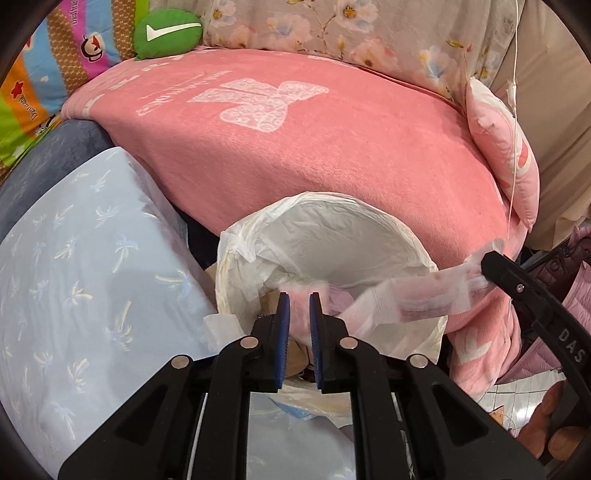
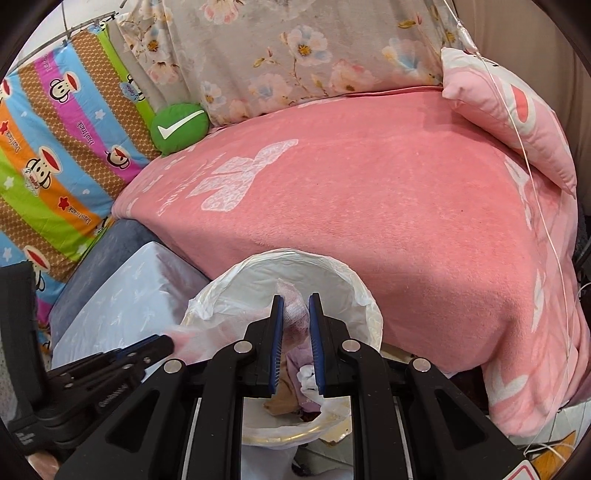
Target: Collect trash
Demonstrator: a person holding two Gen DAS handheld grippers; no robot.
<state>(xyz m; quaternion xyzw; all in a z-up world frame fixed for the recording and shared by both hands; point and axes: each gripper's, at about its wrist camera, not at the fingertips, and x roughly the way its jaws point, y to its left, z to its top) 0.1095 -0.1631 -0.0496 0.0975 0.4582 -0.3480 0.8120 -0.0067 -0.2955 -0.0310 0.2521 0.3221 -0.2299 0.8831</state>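
A waste bin lined with a white plastic bag point(image 1: 258, 236) stands against the bed; it also shows in the right wrist view point(image 2: 365, 295). A crumpled translucent pink-white wrapper point(image 1: 406, 299) stretches across the bin mouth between both grippers. My left gripper point(image 1: 299, 295) is shut on one end of it, over the bin. My right gripper point(image 2: 296, 298) is shut on the other end point(image 2: 295, 310); its tip shows in the left wrist view point(image 1: 487, 264). The left gripper shows at lower left in the right wrist view point(image 2: 168, 341). Paper and wrapper scraps point(image 2: 295, 391) lie inside the bin.
A pink blanket point(image 1: 332, 147) covers the bed behind the bin. A light blue patterned package point(image 1: 92, 277) sits left of the bin. A green cushion point(image 1: 168, 33), a pink pillow point(image 1: 506, 147) and a thin hanging cord point(image 1: 513, 110) are nearby.
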